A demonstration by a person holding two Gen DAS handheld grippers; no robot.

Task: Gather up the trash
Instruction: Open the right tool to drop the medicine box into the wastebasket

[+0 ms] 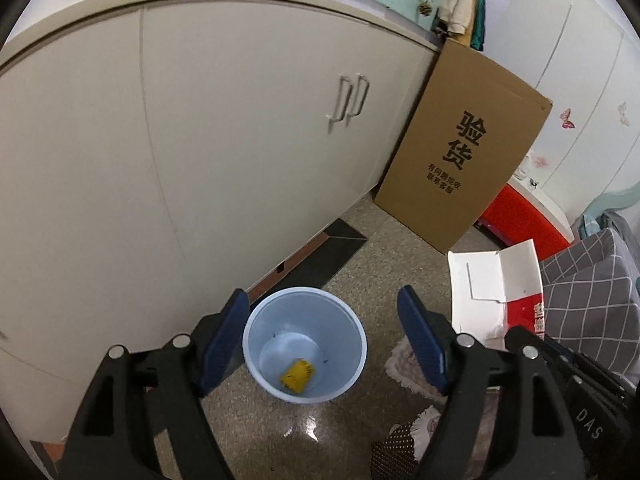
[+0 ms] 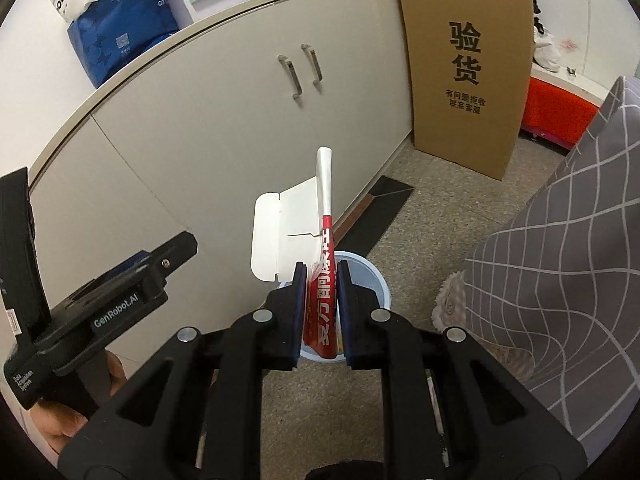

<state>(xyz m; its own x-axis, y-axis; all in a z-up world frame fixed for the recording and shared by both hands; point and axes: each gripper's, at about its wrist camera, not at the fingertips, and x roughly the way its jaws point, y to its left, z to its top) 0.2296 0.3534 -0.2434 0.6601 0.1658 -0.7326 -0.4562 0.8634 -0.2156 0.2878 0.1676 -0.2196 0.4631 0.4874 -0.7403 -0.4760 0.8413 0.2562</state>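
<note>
A pale blue bin [image 1: 305, 343] stands on the speckled floor by the cabinet, with a yellow scrap [image 1: 297, 376] lying at its bottom. My left gripper [image 1: 324, 340] hangs open over the bin, nothing between its blue pads. My right gripper [image 2: 322, 312] is shut on a flattened red and white carton [image 2: 322, 280], which sticks up above the bin [image 2: 374, 280]. In the left wrist view the same carton [image 1: 496, 292] shows at the right, beside the right gripper's black body.
Cream cabinet doors [image 1: 200, 140] rise behind the bin. A tall brown cardboard box [image 1: 464, 144] leans at the cabinet's end, an orange-red box [image 1: 520, 220] past it. Grey checked fabric [image 2: 560, 260] fills the right side. Slippers [image 1: 412, 364] lie on the floor.
</note>
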